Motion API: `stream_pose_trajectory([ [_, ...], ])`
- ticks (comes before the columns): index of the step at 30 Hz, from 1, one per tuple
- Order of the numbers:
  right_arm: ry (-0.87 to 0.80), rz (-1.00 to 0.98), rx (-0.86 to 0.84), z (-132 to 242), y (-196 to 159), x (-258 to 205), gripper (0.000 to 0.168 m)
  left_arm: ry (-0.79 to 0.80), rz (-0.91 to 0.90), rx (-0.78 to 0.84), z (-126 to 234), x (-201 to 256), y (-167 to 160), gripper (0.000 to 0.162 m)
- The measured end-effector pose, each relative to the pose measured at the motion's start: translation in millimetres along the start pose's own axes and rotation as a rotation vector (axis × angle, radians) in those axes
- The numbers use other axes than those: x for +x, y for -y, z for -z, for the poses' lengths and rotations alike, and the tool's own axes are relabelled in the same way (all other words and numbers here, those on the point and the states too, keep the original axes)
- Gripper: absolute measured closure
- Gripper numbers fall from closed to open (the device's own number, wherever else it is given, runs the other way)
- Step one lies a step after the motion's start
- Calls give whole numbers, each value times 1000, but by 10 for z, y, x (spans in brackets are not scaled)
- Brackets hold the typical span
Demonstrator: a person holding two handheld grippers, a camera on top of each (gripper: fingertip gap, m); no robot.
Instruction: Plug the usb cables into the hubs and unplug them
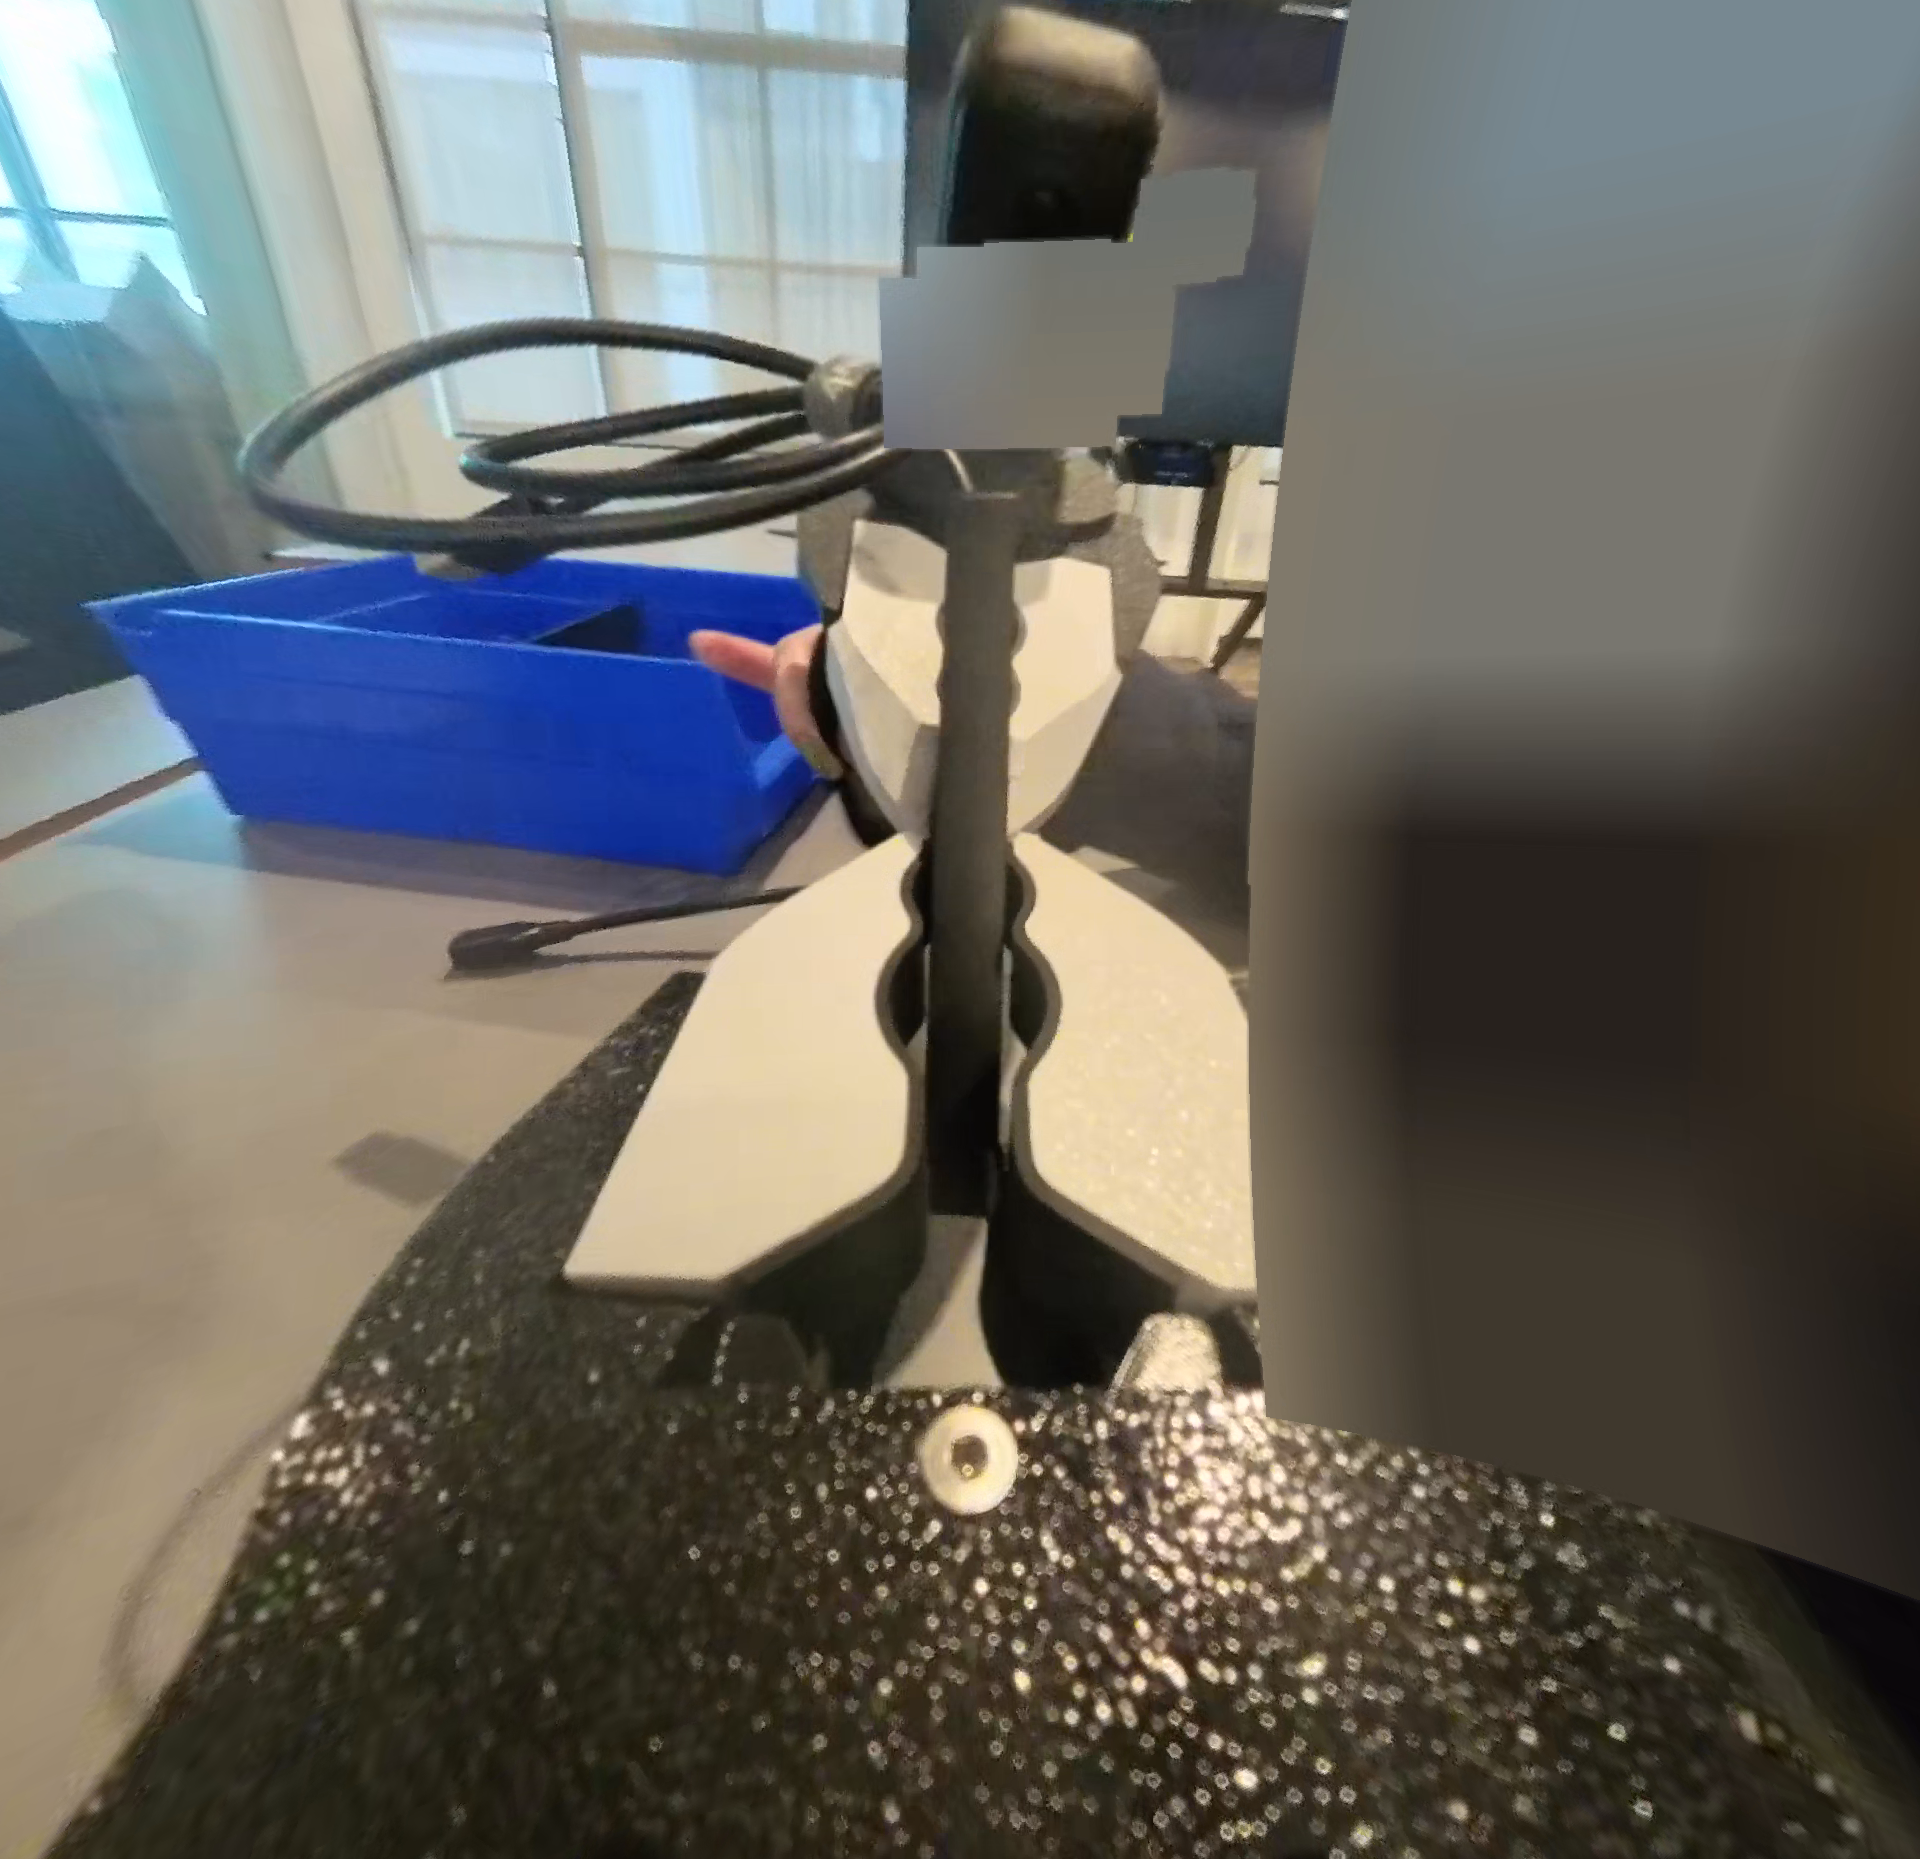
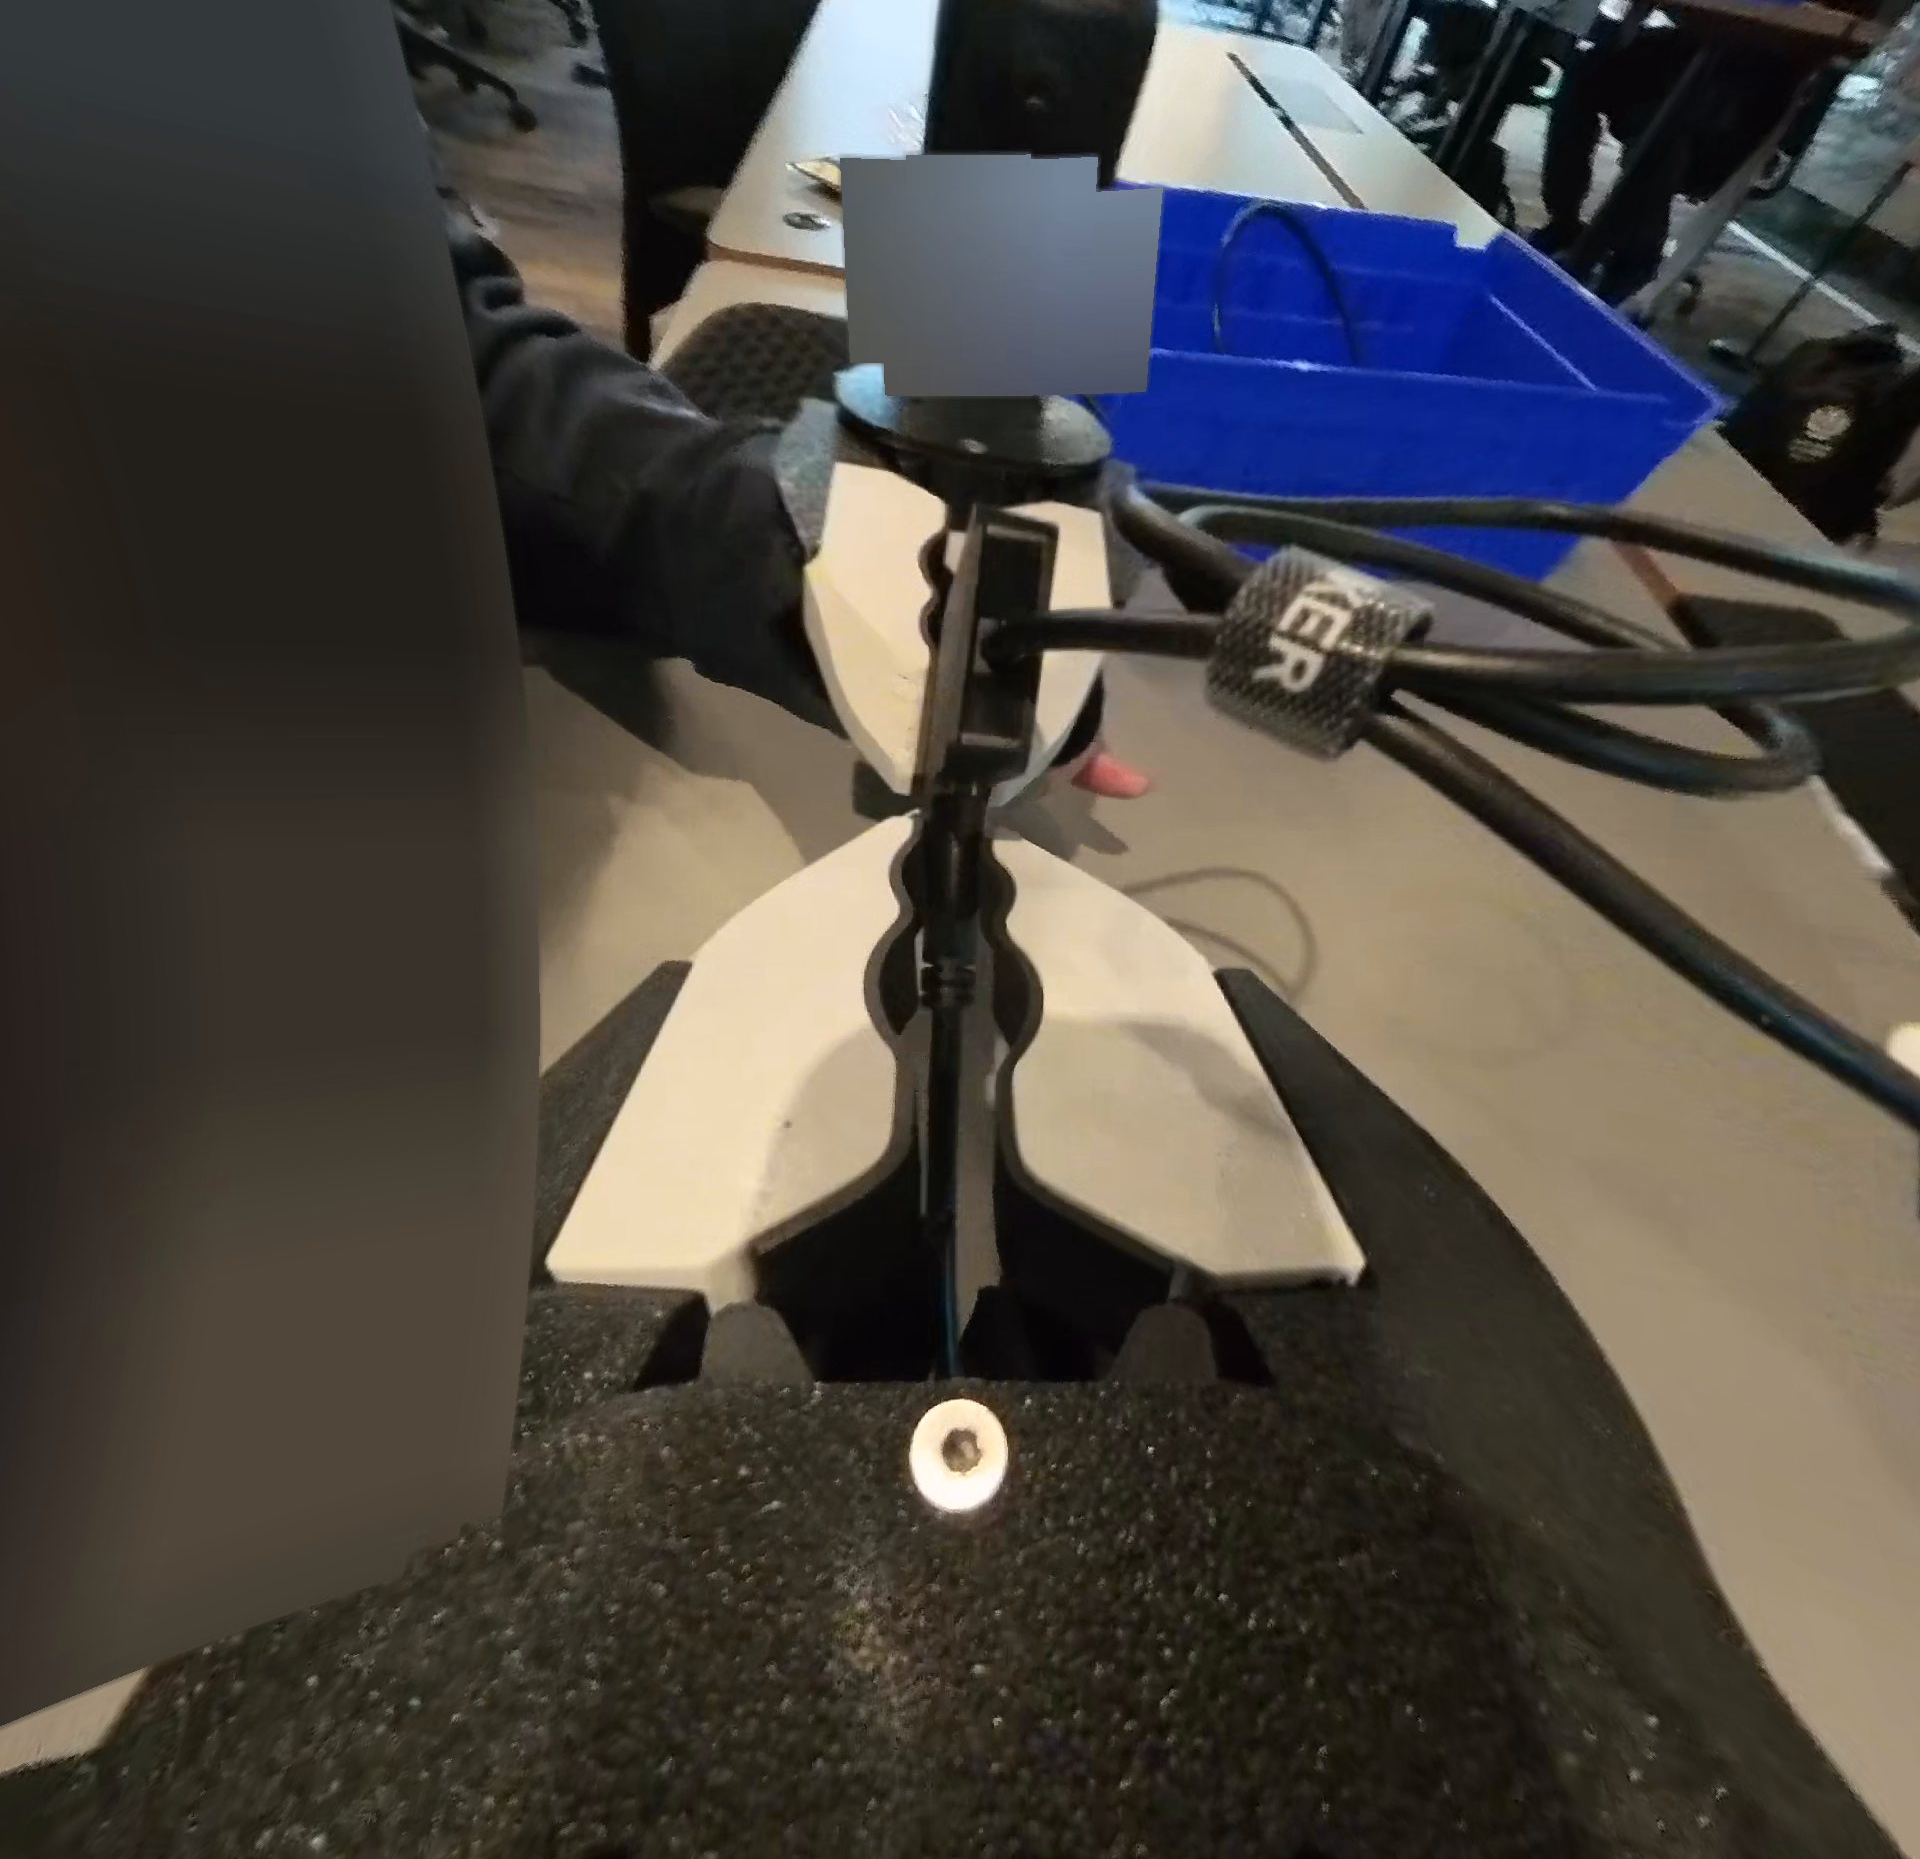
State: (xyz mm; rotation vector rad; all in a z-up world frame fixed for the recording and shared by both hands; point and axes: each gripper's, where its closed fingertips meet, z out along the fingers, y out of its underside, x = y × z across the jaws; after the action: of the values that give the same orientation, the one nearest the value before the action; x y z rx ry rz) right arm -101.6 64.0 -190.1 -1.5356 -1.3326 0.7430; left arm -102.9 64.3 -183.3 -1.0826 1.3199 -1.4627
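Right wrist view, nearest first: the right gripper [image 2: 951,843] has its jaws pressed onto a thin black plug [image 2: 948,936]. Its cable [image 2: 940,1165] trails back between the fingers toward the camera. The plug's long axis runs straight ahead along the fingers.

Just beyond the tips, the plug's nose meets the near end of the hub [image 2: 1006,646]. We cannot tell whether it is seated or only touching.

The hub lies in line with the plug, end-on to us. The left gripper [image 1: 966,864] comes in from the opposite side and pinches the hub across its flat faces. In the left wrist view the hub shows edge-on, a dark bar between closed fingers.

So the two grippers face tip to tip on one axis. We judge that the next move, push or pull, must go along that line. Any sideways drift would lever the plug in the port.

Farther out, a lead leaves the hub's side and joins a coil [image 2: 1558,666] bound by a strap [image 2: 1314,646]. The coil hangs off to one side and may drag on the hub.

A loose plug [image 1: 499,945] lies on the table [image 1: 208,1030]. Beyond it stands a blue bin [image 1: 468,729].
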Motion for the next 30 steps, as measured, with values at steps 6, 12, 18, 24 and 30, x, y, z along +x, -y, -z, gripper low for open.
stream_pose_trajectory([
  [6,-176,143,-248,-76,-296,166,160,230,-296,-112,39,-189,-33,131],
  [12,-248,291,-433,-176,-497,200,159,217,-374,-361,61,-160,-258,150],
  [18,-268,334,-440,-226,-473,188,159,314,-471,-359,-29,-210,-255,136],
  [24,-229,331,-469,-336,-581,153,160,229,-435,-440,3,-142,-423,151],
  [30,-172,280,-354,-308,-478,105,159,239,-386,-323,0,-106,-309,152],
])
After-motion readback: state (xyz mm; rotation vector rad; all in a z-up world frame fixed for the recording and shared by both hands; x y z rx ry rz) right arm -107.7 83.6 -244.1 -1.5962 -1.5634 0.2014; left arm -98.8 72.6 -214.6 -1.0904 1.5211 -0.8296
